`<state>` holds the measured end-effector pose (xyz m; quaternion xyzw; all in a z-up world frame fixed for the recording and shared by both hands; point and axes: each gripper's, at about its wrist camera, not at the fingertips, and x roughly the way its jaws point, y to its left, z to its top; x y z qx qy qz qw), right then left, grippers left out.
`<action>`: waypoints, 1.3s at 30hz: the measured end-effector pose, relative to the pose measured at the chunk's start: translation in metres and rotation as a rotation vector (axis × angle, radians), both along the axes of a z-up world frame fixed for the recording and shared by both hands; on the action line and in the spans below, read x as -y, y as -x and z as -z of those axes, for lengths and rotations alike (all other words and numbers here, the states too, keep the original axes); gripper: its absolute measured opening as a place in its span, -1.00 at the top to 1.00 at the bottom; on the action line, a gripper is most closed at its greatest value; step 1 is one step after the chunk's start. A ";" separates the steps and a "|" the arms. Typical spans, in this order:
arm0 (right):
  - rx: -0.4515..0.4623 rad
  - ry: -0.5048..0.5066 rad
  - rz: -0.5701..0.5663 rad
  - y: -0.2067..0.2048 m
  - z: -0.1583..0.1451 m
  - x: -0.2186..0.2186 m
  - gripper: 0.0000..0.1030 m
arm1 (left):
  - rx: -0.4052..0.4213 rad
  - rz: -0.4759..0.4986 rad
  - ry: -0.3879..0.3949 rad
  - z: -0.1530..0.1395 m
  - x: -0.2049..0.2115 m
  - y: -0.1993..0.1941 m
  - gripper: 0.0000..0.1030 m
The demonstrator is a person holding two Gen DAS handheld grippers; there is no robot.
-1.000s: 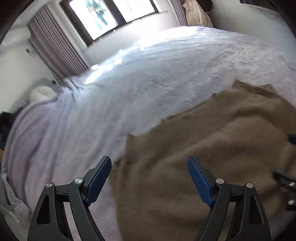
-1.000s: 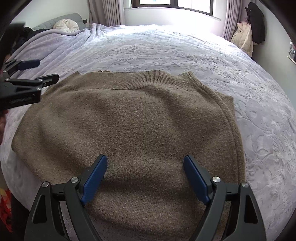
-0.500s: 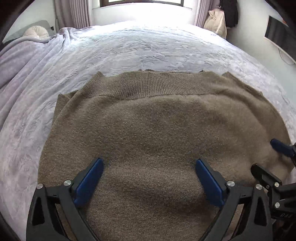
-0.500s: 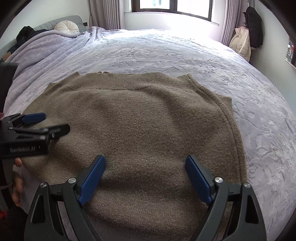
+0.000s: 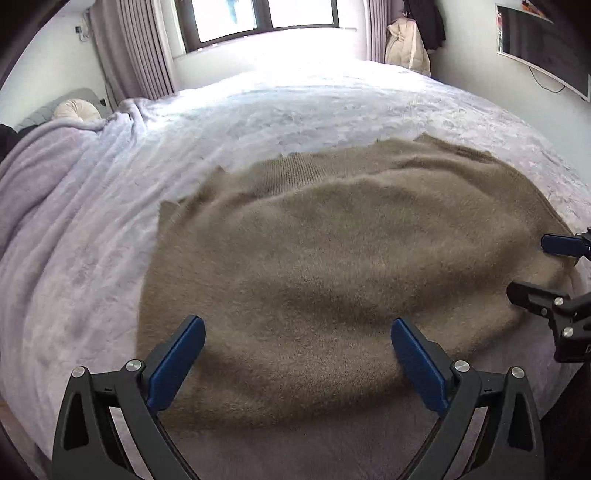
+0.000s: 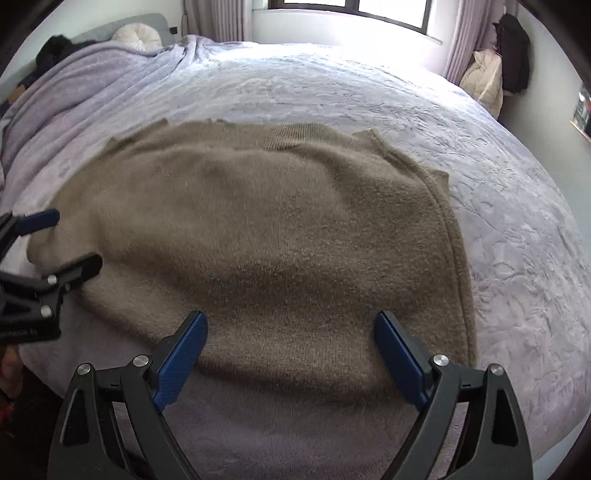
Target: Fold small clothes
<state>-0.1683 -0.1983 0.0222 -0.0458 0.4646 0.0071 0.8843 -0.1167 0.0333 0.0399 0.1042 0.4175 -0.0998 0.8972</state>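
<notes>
The left gripper [image 5: 297, 354] stands wide apart with nothing between its blue pads [image 5: 177, 363] — its jaws have just been opening, and over the last second it has swung in from the side to face the sweater [image 5: 332, 266] squarely. The right gripper [image 6: 290, 354] is also spread, its jaws having just been opening too, and empty; it has hardly shifted.

Just ahead of and beneath both grippers lies the near edge of the brown sweater, spread flat on the lilac bedspread [image 5: 92, 221], ribbed band at the far side toward the window [image 5: 258, 14]. In the left view the right gripper shows at the far right edge, beside the sweater's side; in the right view the left one sits at the far left, near the other side.

Both tools now flank the garment, side by side — this looks like lining up to take the near edge or corners for a first fold. No fold has been made yet.
</notes>
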 end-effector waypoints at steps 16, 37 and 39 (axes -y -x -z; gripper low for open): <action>-0.012 0.015 -0.045 0.006 0.008 0.006 -0.81 | -0.074 -0.057 0.045 0.017 -0.018 -0.011 -0.97; 0.023 -0.018 -0.107 -0.047 -0.008 -0.038 -0.82 | -0.140 -0.168 0.474 0.018 -0.124 -0.036 -0.97; 0.023 -0.021 -0.093 -0.045 -0.007 -0.031 -0.82 | -0.185 -0.180 0.521 0.026 -0.137 -0.041 -0.97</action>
